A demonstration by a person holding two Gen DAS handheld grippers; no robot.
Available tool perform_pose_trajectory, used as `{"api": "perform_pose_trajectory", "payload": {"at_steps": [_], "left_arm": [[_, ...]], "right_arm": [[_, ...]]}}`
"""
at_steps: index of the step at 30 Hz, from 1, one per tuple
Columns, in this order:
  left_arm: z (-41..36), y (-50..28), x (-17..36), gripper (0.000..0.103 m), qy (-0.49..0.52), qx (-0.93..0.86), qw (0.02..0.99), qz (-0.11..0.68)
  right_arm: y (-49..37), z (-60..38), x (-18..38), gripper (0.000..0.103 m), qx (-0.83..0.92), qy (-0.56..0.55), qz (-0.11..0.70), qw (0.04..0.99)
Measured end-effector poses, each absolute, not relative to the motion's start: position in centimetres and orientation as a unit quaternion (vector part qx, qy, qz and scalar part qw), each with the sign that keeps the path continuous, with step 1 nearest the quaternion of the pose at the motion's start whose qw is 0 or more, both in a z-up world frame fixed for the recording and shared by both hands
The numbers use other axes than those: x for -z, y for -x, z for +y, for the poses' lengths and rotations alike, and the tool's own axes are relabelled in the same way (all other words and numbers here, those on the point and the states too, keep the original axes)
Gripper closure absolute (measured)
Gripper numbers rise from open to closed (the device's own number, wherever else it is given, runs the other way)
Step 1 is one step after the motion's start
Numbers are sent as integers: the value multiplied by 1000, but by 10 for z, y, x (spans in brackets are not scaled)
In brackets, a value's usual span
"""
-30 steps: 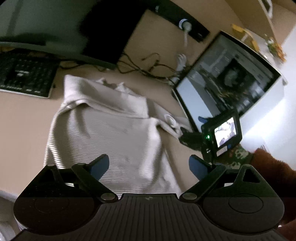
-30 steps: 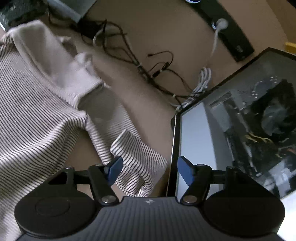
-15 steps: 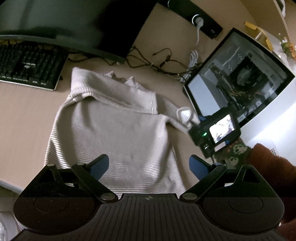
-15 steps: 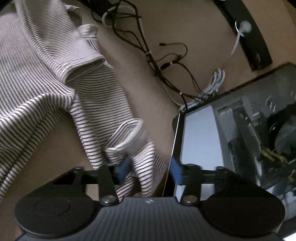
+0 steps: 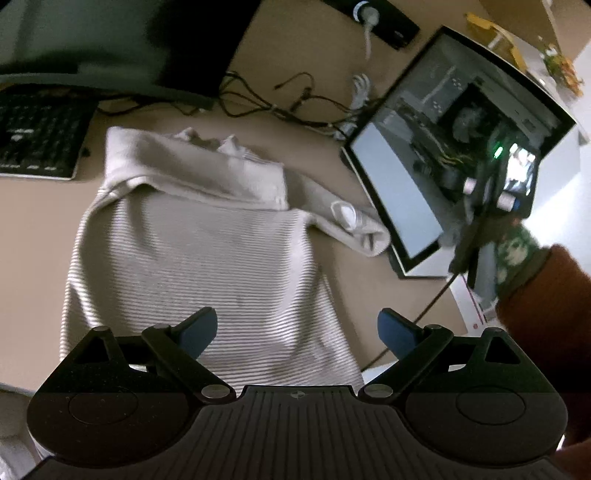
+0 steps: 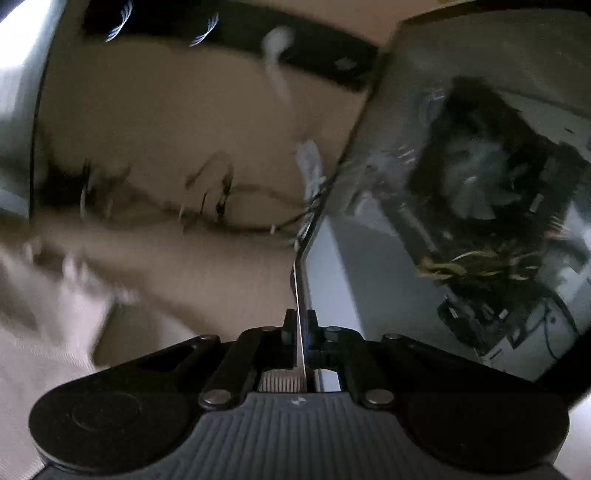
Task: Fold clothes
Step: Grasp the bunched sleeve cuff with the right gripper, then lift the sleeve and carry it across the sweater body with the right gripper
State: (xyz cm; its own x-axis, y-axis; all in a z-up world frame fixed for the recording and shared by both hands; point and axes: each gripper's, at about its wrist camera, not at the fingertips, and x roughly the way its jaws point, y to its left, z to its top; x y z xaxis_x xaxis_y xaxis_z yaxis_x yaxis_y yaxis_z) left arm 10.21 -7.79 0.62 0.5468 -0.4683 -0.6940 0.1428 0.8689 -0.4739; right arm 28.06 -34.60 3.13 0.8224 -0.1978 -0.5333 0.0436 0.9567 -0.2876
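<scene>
Beige desk (image 5: 33, 236): one, seen from the left wrist, carries everything below.
Sweater (image 5: 192, 258): one, cream with thin dark stripes, lying flat mid-desk; top part folded over in a band; one sleeve runs right and its cuff lies just beside the PC case.
Left claw (image 5: 299, 328): spread wide, two blue pads (image 5: 201, 326), nothing between them; hangs over the sweater's lower hem.
Keyboard (image 5: 37, 136): one, black, far left; key legends too blurred to read.
Monitor (image 5: 110, 44): one, dark, behind the keyboard.
PC case (image 5: 454, 140): one, glass side panel, parts visible inside, on the right.
Power strip (image 5: 384, 18): one, black, with one white plug in it, top edge.
Cables (image 5: 295, 107): dark tangle between monitor and PC case; number cannot be told.
Right hand (image 5: 513, 251): green-and-white patterned glove, rust sleeve, right edge in front of the PC case, clear of the sweater.
Writing: small emblem on the left claw's body, too small to read.
Right claw (image 6: 300, 325): right wrist view, heavy blur; pressed together, has just been closing, no cloth visible between the fingers.
Sweater, right view: pale smear at lower left, apart from the right claw.
PC case, right view: fills the right half; its front edge lines up behind the closed fingers.
Power strip, right view: one, across the top; a marking on it is unreadable.
</scene>
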Motion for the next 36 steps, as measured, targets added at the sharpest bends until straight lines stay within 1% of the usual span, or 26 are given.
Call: {"api": "perform_pose_trajectory", "payload": {"at_steps": [2, 3, 6, 7, 8, 9, 13, 14, 15, 16, 17, 19, 25, 26, 27, 28, 29, 33, 36], "left_arm": [[-80, -103, -6, 6, 182, 187, 858, 443], [-81, -104, -6, 6, 181, 190, 857, 442], [-83, -105, -7, 6, 179, 198, 856, 442], [-83, -104, -7, 6, 178, 198, 856, 443], [-82, -105, -6, 6, 179, 195, 856, 445], [-81, -105, -5, 6, 182, 191, 855, 447], [-76, -107, 1, 6, 195, 173, 849, 460], [-76, -108, 2, 6, 197, 169, 847, 464], [-76, -108, 3, 6, 197, 164, 847, 466], [-75, -109, 4, 6, 198, 160, 846, 469], [-75, -109, 4, 6, 199, 155, 845, 471], [-75, -110, 6, 6, 201, 145, 844, 475], [-73, -109, 10, 6, 207, 116, 840, 487], [-72, -108, 10, 6, 207, 113, 840, 489], [-72, -108, 10, 6, 207, 110, 840, 490], [-71, -107, 10, 6, 207, 109, 839, 491], [-71, -107, 10, 6, 206, 108, 839, 491], [-71, -106, 9, 6, 205, 111, 840, 490], [-72, -106, 7, 6, 203, 119, 841, 487]], "right_arm": [[-278, -349, -47, 100, 60, 113, 283, 951], [-276, -347, -50, 100, 54, 120, 281, 951], [-272, -336, -41, 98, 16, 181, 290, 940], [-269, -331, -33, 90, 1, 209, 295, 932], [-266, -327, -21, 79, -7, 239, 298, 924], [-262, -323, -11, 76, -11, 264, 300, 916], [-253, -314, 35, 74, -35, 332, 324, 885], [-251, -312, 44, 70, -41, 343, 328, 879], [-248, -309, 51, 63, -45, 355, 329, 874], [-247, -307, 58, 48, -50, 371, 328, 867], [-247, -304, 65, 44, -53, 386, 325, 861], [-250, -300, 75, 44, -59, 409, 323, 851], [-268, -301, 103, 45, -66, 432, 334, 835], [-271, -302, 106, 51, -64, 431, 335, 835], [-275, -303, 106, 61, -61, 424, 339, 837], [-278, -305, 105, 79, -58, 413, 344, 841], [-281, -307, 102, 91, -51, 401, 347, 847], [-293, -320, 63, 93, -18, 313, 341, 886], [-297, -332, 23, 94, 5, 255, 316, 914]]}}
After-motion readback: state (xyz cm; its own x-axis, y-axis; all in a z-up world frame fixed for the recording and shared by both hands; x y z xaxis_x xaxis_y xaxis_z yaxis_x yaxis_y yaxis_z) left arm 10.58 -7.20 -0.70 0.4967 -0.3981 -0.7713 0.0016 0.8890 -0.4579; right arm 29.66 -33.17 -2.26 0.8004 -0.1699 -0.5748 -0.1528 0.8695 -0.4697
